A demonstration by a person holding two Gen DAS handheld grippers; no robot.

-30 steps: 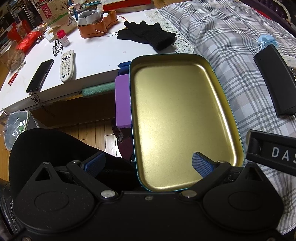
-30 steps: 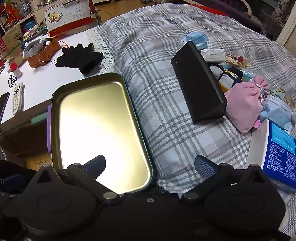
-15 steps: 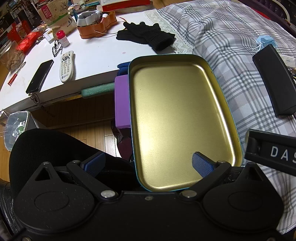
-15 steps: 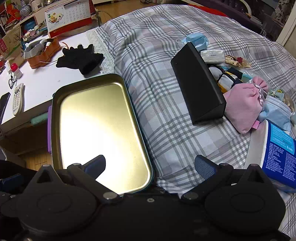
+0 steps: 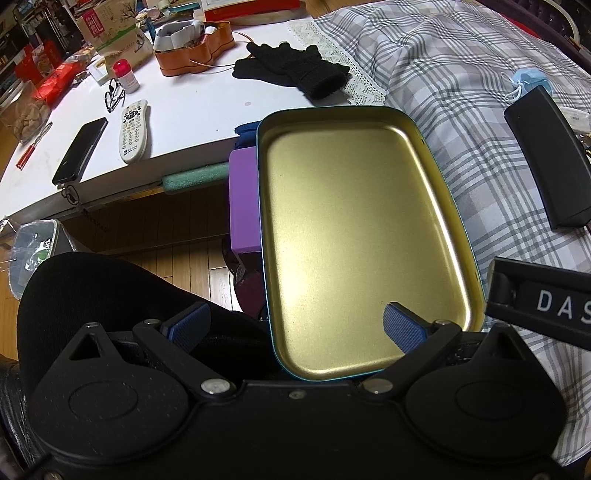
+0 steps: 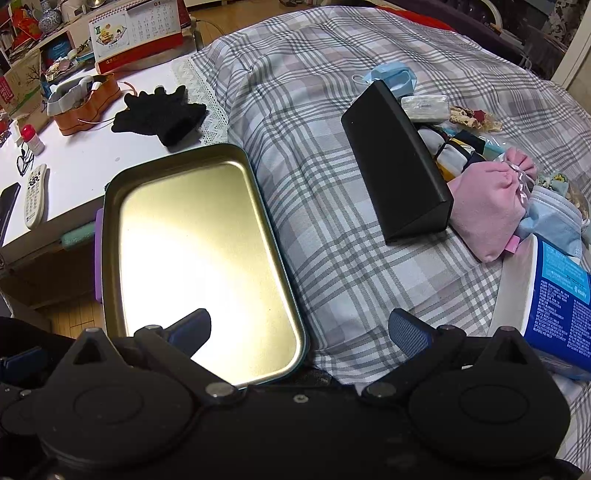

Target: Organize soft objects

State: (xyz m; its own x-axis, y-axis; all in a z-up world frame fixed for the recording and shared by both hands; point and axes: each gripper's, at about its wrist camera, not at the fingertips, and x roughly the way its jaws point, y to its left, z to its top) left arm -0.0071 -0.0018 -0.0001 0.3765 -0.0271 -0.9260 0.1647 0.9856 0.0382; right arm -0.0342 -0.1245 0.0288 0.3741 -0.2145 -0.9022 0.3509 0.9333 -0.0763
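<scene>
Hovering over empty tray: both tongs, left and right, apart, holding nothing. Risk: tray overhangs bed edge; careless drop of pink pouch could tip it.

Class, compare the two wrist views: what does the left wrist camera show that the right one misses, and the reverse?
Only the left wrist view shows the floor bin and red pen. Only the right wrist view shows the pink pouch, blue-labelled tub and calendar. Both share the gold tin tray, black gloves, black case and remote.
</scene>
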